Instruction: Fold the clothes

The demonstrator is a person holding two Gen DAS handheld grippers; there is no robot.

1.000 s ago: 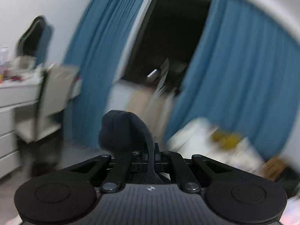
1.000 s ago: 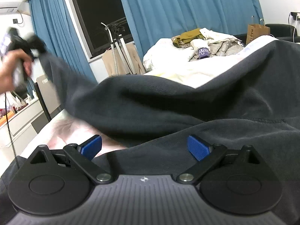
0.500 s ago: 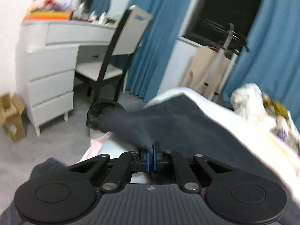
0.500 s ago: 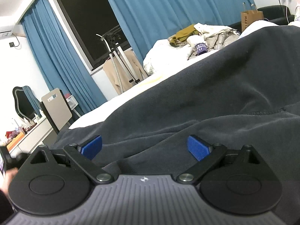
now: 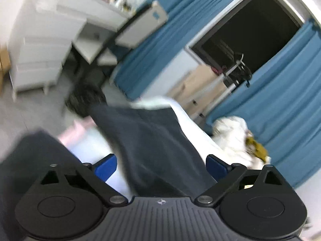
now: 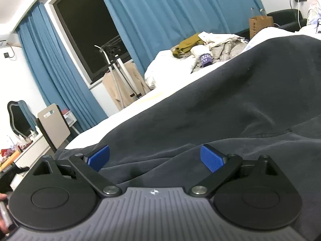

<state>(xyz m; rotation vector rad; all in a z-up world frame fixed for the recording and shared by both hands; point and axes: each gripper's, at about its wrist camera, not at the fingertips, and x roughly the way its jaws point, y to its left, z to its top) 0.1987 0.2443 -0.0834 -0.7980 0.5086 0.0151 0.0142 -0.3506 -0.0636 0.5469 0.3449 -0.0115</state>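
Left hand-held gripper [image 5: 161, 164]: jaws spread, gripping nothing; dark sweatshirt [image 5: 156, 140] runs between the 2 blue pads, draped over the white bed [image 5: 192, 124]. View blurred. Right hand-held gripper [image 6: 155, 156]: jaws spread, empty, low over the same sweatshirt [image 6: 230, 104] spread on the bed [image 6: 112, 120].

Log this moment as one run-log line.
left gripper: open, over dark garment | right gripper: open, above garment | garment spread on bed | fold unfinished
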